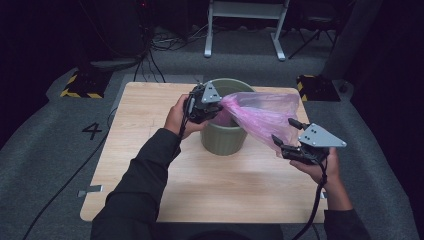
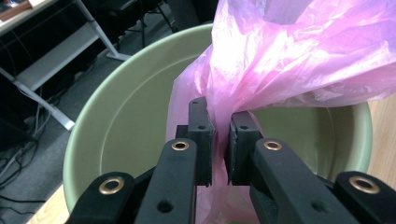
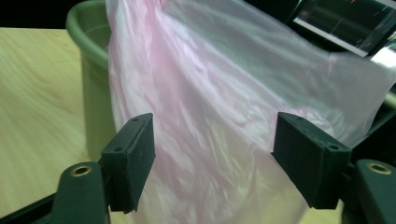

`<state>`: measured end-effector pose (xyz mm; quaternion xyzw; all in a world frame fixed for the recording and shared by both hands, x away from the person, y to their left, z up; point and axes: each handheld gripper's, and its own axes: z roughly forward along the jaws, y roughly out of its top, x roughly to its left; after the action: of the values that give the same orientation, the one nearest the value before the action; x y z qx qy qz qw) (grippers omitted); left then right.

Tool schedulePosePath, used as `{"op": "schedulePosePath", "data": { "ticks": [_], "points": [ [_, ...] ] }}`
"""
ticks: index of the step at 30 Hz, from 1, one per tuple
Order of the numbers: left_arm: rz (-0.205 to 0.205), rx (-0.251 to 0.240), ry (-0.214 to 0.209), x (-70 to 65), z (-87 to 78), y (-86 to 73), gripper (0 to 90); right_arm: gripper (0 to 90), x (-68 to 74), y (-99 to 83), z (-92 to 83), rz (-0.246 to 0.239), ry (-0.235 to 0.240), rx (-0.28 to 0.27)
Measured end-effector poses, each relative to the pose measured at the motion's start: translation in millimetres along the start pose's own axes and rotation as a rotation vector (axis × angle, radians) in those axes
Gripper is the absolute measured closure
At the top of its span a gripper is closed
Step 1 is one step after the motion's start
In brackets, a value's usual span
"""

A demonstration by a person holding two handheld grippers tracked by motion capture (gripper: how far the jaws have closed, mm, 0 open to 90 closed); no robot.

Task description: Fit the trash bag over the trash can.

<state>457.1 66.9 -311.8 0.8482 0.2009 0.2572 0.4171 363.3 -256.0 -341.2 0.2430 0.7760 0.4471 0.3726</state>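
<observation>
A green plastic bin [image 1: 223, 136] stands upright on the wooden table [image 1: 150, 175], a pink plastic bag [image 1: 260, 117] partly inside it and spilling over its right rim. My left gripper [image 1: 216, 106] sits at the bin's left rim, shut on a bunched fold of the pink bag [image 2: 261, 60], pinched between its pads above the bin [image 2: 121, 126]. My right gripper [image 1: 285, 136] is to the right of the bin, its jaws standing wide apart. The pink bag [image 3: 210, 116] hangs between them beside the bin [image 3: 91, 60] and the pads do not press on it.
The table's front and left areas are bare wood. Beyond the table lie a grey floor, cables [image 1: 150, 55], a white frame [image 1: 245, 25] and yellow-black striped blocks [image 1: 80, 87], [image 1: 317, 85]. A screen [image 3: 345, 23] shows behind the bag in the right gripper view.
</observation>
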Motion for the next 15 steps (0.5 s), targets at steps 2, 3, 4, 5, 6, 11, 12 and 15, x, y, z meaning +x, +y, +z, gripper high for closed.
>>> {"op": "schedulePosePath", "data": {
  "ticks": [2, 3, 4, 5, 6, 11, 12, 15],
  "points": [
    [-0.013, -0.003, 0.002, 3.4, -1.3, -4.7, 82.5, 27.2, -0.5, -8.3, 3.8, 0.037, 0.02, 0.009],
    [-0.013, -0.003, 0.002, 3.4, -1.3, -4.7, 82.4, 27.2, -0.5, -8.3, 3.8, 0.037, 0.02, 0.009],
    [-0.018, -0.002, 0.003, 4.3, -1.6, -6.0, 82.4, 26.6, -0.6, -10.4, 4.6, 0.049, 0.022, 0.012],
    [-0.02, 0.001, 0.004, 5.0, -2.1, -7.0, 82.3, 26.1, -1.1, -12.5, 4.9, 0.064, 0.027, 0.007],
    [-0.019, 0.0, 0.008, 5.7, -2.5, -8.0, 82.0, 25.0, -2.5, -16.8, 5.6, 0.104, 0.054, -0.005],
    [-0.034, -0.001, 0.014, 9.0, -4.3, -12.5, 81.8, 22.8, -4.8, -24.6, 8.7, 0.154, 0.085, 0.004],
    [-0.044, -0.003, 0.015, 9.7, -4.7, -13.6, 81.6, 21.8, -4.8, -26.8, 10.0, 0.173, 0.101, 0.008],
    [-0.053, -0.004, 0.017, 11.8, -5.2, -16.8, 79.8, 25.1, -3.2, -32.9, 15.5, 0.196, 0.139, 0.017]
  ]
}}
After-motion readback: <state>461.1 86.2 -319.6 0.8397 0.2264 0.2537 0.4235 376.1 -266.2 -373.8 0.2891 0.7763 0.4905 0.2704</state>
